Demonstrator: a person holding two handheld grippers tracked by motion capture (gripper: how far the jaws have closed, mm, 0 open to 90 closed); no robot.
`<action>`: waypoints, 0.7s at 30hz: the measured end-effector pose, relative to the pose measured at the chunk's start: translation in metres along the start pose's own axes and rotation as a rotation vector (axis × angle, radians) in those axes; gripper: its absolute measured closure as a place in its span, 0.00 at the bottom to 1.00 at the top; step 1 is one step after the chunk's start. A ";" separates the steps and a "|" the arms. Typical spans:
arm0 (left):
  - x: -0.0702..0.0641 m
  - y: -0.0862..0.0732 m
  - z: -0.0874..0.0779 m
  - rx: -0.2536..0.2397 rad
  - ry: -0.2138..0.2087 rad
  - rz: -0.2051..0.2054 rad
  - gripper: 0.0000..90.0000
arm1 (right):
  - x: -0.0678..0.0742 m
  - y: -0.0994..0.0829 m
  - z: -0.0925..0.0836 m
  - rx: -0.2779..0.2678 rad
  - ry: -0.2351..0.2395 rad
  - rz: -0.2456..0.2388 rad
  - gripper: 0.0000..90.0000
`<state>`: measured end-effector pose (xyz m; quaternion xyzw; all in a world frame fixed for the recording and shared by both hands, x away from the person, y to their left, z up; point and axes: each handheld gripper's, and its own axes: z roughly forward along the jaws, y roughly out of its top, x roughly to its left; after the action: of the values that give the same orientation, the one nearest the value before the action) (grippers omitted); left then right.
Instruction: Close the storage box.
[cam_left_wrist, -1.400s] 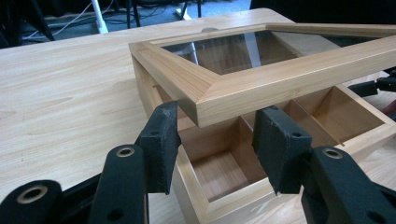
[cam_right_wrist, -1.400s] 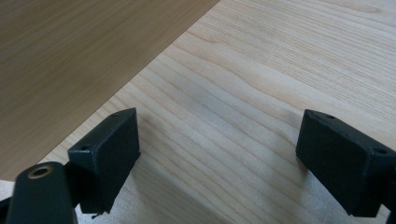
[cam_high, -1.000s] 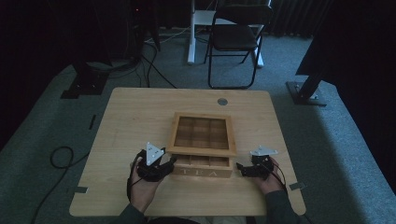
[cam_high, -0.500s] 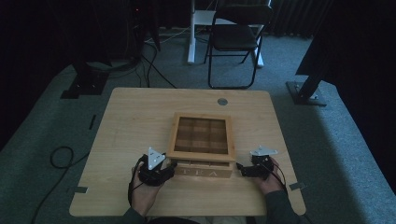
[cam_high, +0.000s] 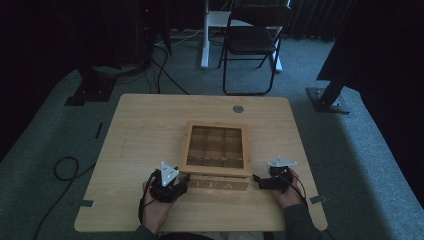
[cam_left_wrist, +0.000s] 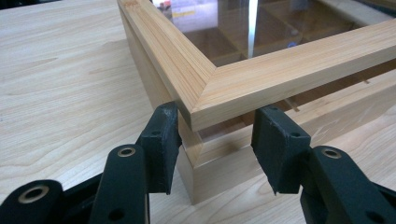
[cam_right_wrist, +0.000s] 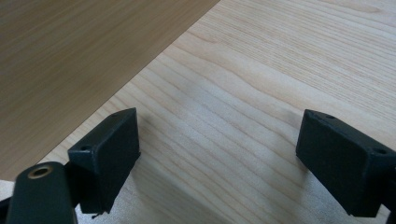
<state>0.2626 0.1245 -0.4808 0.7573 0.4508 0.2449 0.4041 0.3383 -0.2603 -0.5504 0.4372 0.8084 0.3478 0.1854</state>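
Wooden box (cam_high: 216, 155) sits mid-tabletop (cam_high: 140, 130), its glass lid (cam_left_wrist: 280, 70) slightly raised. Left tongs (cam_left_wrist: 217, 140) straddle the lid's near corner, spread and not yet clenched, likely to lift it. Right tongs (cam_right_wrist: 219, 158) gape, empty, beside the box, perhaps to steady it.

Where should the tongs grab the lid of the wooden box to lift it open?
Probably the lid's near front corner, coming from the person's side. It overhangs the wooden tea box and is already slightly raised, so the left tongs can pinch its edge. The far side likely hinges.
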 end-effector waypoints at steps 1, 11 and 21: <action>0.000 0.000 0.000 0.000 0.000 0.000 0.58 | 0.000 0.000 0.000 0.000 0.000 0.000 0.14; -0.001 -0.008 0.002 0.022 -0.002 -0.004 0.58 | 0.000 0.000 0.000 0.000 0.000 0.000 0.14; 0.001 -0.013 -0.003 -0.004 -0.010 -0.019 0.58 | 0.000 0.000 0.000 0.000 0.000 0.001 0.14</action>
<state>0.2544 0.1297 -0.4902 0.7536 0.4553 0.2382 0.4101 0.3383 -0.2603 -0.5504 0.4376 0.8083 0.3478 0.1853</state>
